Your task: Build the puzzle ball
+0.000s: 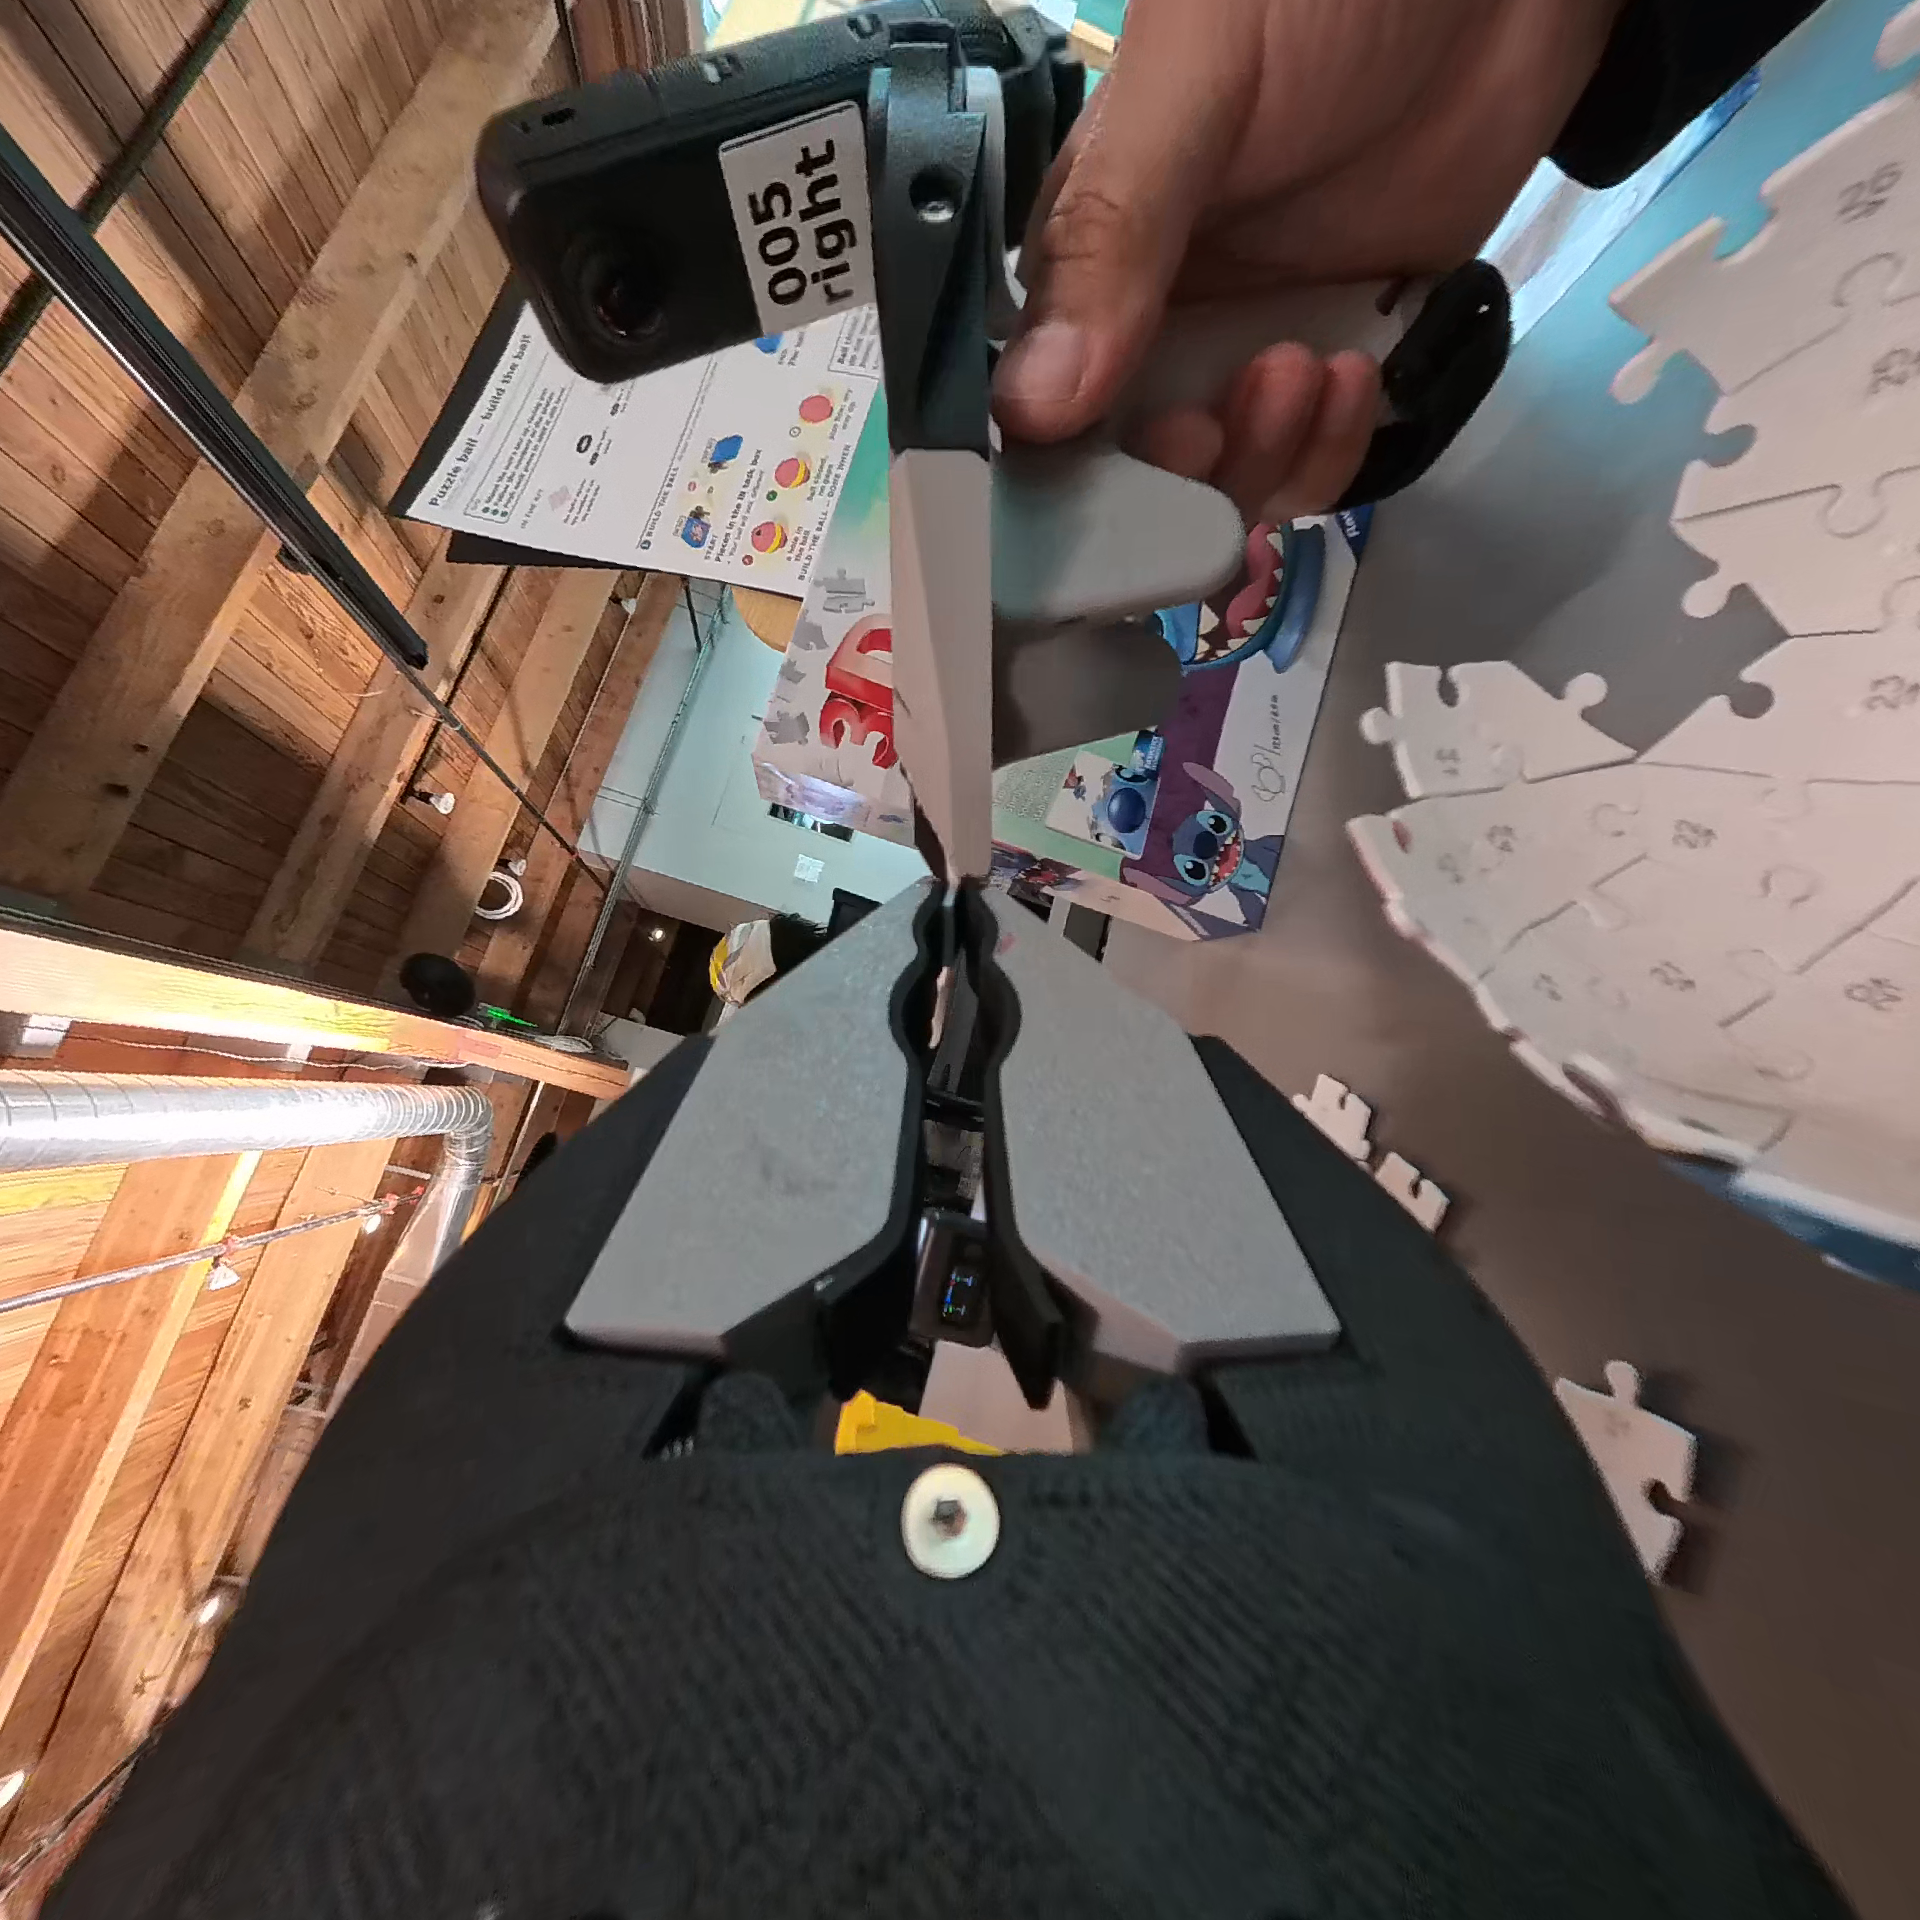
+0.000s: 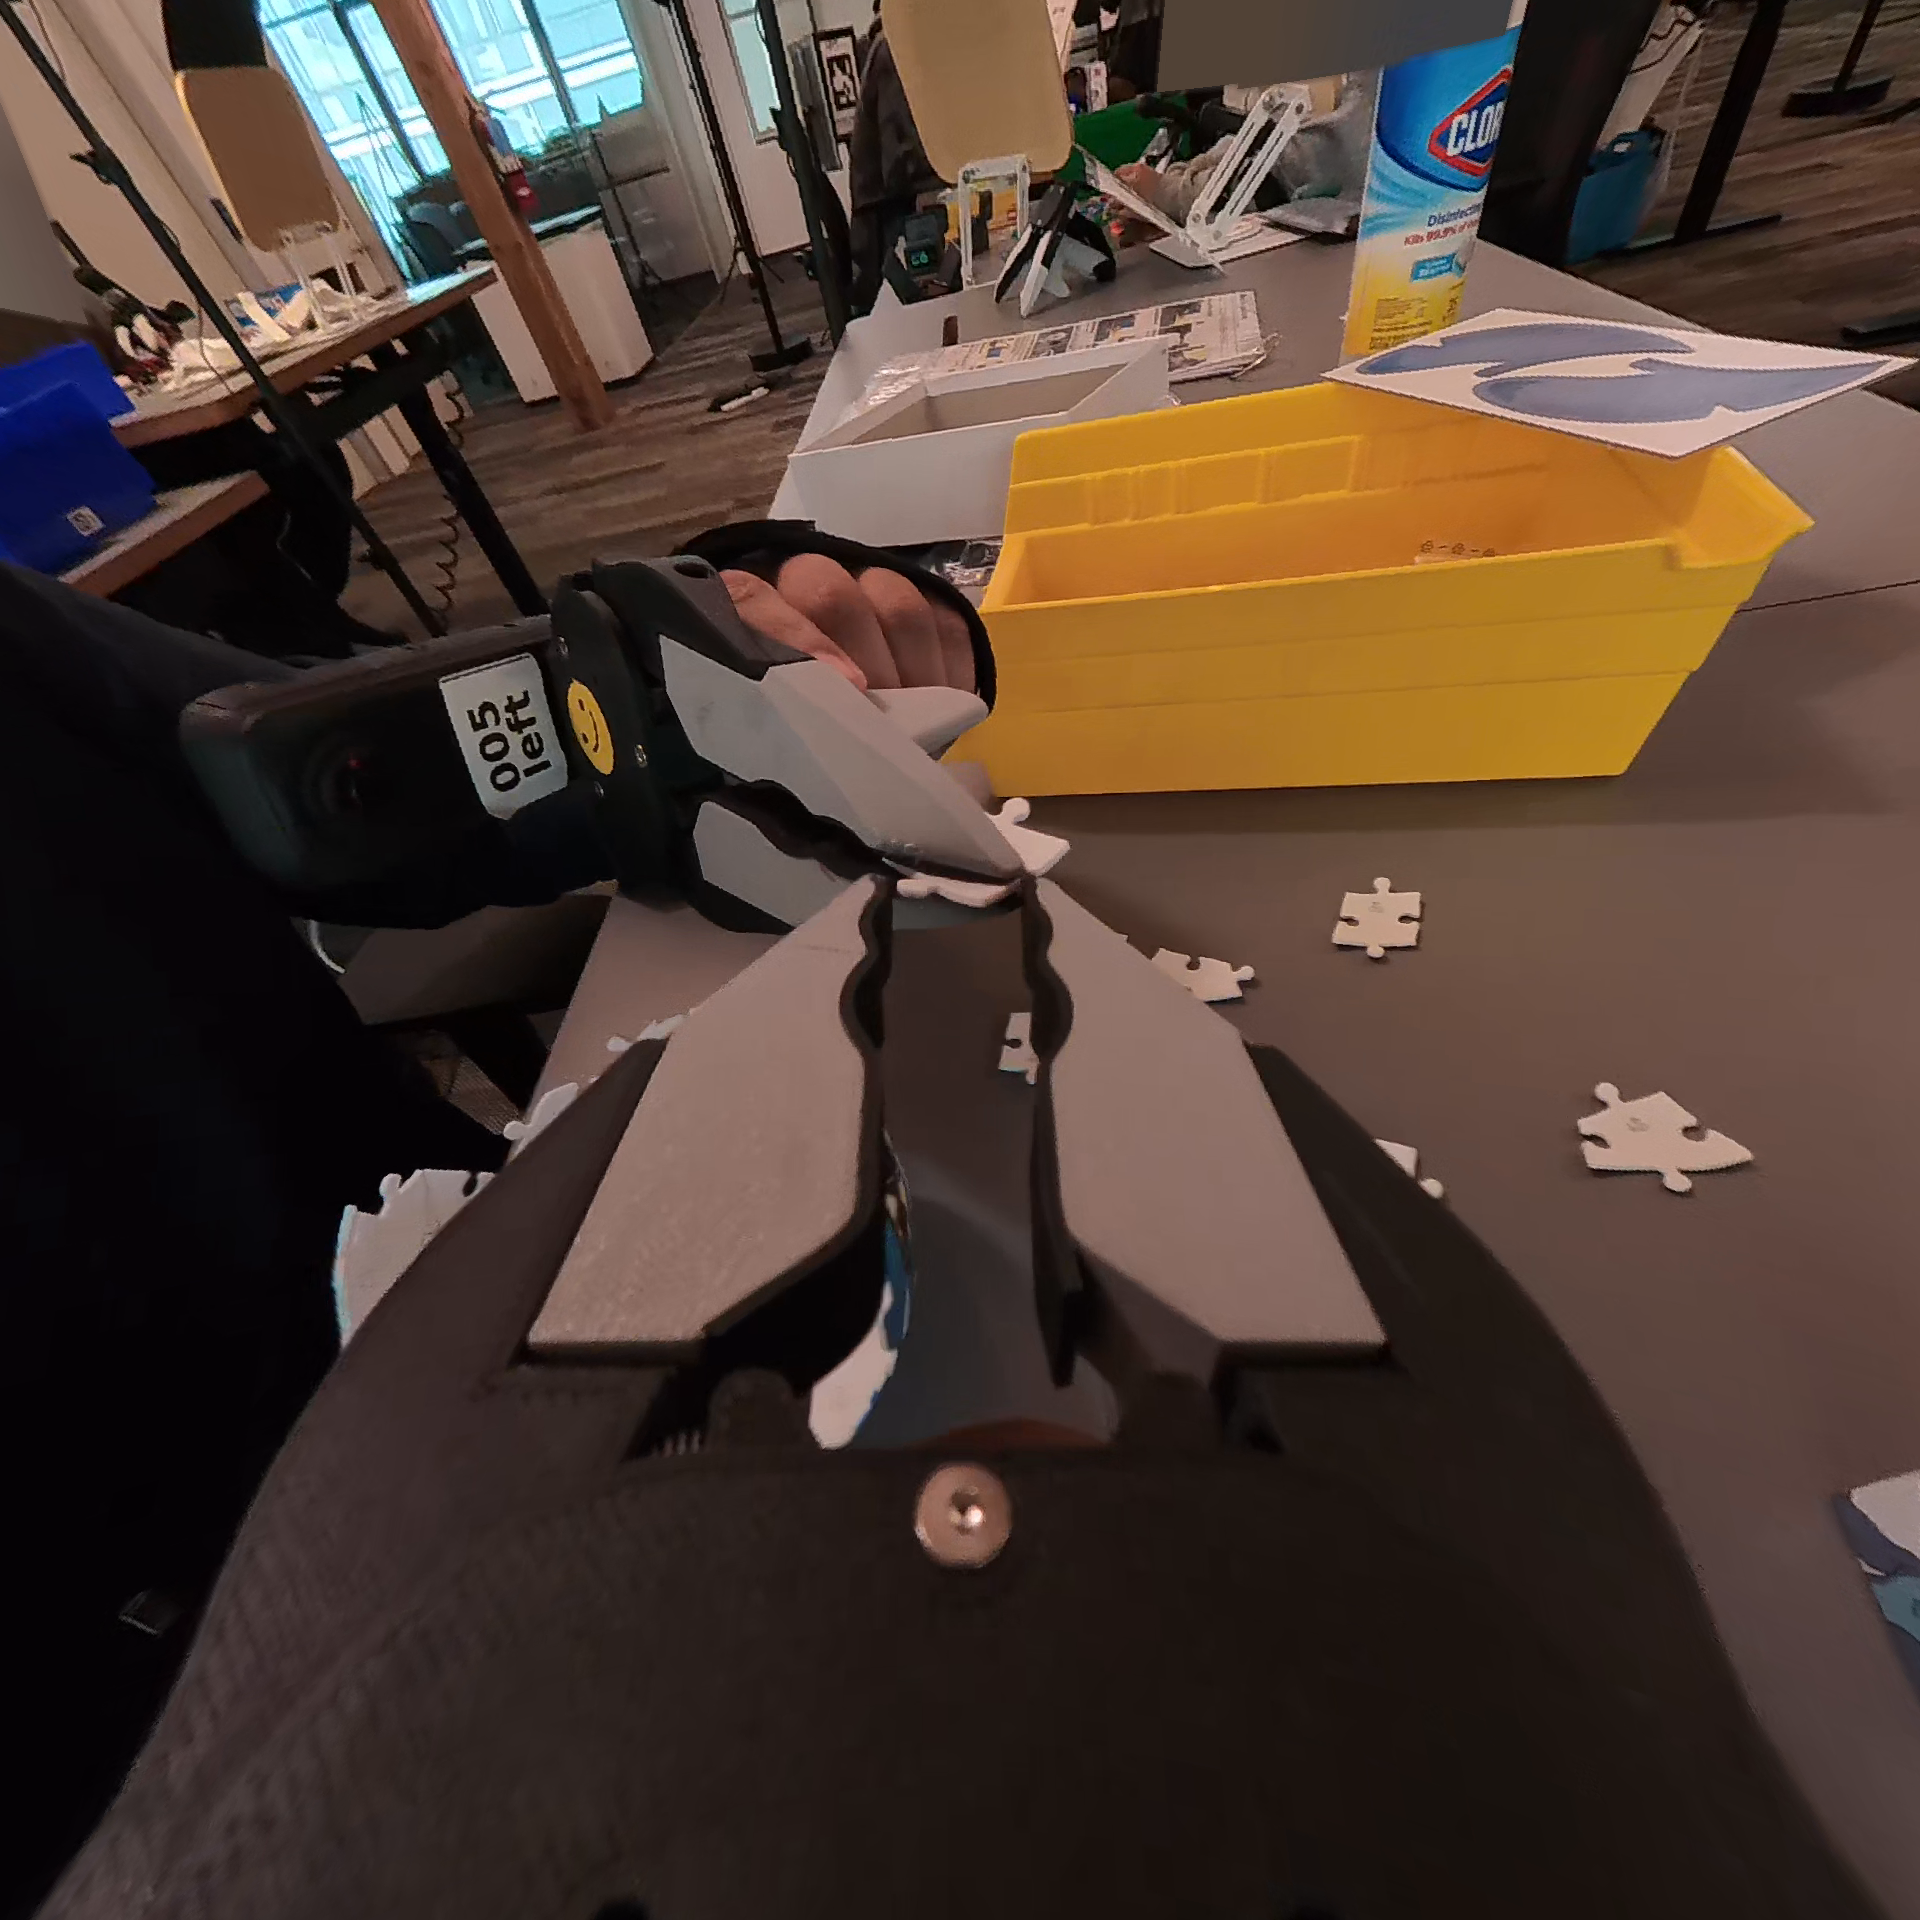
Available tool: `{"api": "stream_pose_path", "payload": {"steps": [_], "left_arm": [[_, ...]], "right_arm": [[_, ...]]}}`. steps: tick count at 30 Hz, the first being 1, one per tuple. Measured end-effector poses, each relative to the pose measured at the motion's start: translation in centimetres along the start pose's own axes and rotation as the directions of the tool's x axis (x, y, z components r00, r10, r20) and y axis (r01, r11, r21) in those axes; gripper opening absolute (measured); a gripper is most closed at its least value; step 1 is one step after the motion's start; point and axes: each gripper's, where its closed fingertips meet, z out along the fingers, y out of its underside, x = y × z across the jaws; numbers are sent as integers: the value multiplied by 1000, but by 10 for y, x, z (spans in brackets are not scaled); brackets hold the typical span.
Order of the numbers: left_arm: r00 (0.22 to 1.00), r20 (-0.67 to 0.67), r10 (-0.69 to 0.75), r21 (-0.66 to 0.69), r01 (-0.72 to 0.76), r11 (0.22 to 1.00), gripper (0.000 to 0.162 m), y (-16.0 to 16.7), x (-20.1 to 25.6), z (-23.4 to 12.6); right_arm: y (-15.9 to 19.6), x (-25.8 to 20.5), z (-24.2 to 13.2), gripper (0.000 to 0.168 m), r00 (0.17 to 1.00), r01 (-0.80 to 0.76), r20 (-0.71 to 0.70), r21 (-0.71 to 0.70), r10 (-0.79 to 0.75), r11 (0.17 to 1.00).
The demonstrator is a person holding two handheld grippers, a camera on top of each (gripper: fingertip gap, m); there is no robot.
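The left gripper (image 1: 951,904) is seen closed, its tips pinching the thin edge of a white puzzle piece (image 2: 1023,847) at the centre of the frame. The right gripper (image 2: 951,883) is parted, its tips set either side of the same piece, just below the left gripper's tips; no grip by it is seen yet. A hand-over or re-grip is judged to be in progress.

The partly assembled puzzle ball shell (image 1: 1704,935), white inner side showing, is found at the right of the left wrist view. Loose pieces (image 2: 1377,916) are scattered on the grey counter (image 2: 1558,1299) at the right of the right wrist view. A yellow bin (image 2: 1351,665) stands beyond them, with a printed sheet laid over its far corner.

Risks: the piece is held by its edge only and could slip or twist if the right gripper closes off-centre; release by the left before the right is seated could drop it.

Writing is present on stickers on both gripper cameras, an instruction sheet (image 1: 665,457), the puzzle box (image 1: 1164,810) and a wipes canister (image 2: 1429,177); it is not reproduced.
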Motion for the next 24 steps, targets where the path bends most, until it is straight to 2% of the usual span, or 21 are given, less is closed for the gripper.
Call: {"api": "stream_pose_path", "payload": {"steps": [2,4,14,21,24], "left_arm": [[1000,3,5,-9,-5,1000,0,1,0,1],[1000,-5,6,-14,-6,1000,0,3,1,1],[999,-34,-39,-19,38,999,2,6,3,1],[997,-39,-68,-28,67,997,16,13,0,-1],[981,-98,-169,3,170,985,21,11,-1,-6]], "right_arm": [[0,0,1,26,1000,-25,14,9,24,1000],[1,3,1,20,1000,-20,-6,4,21,1000],[3,7,0,19,999,-23,-24,-4,22,1000],[4,13,-7,19,999,-27,-40,-9,27,1000],[6,16,-11,19,999,-2,-54,-23,1,1000]]}}
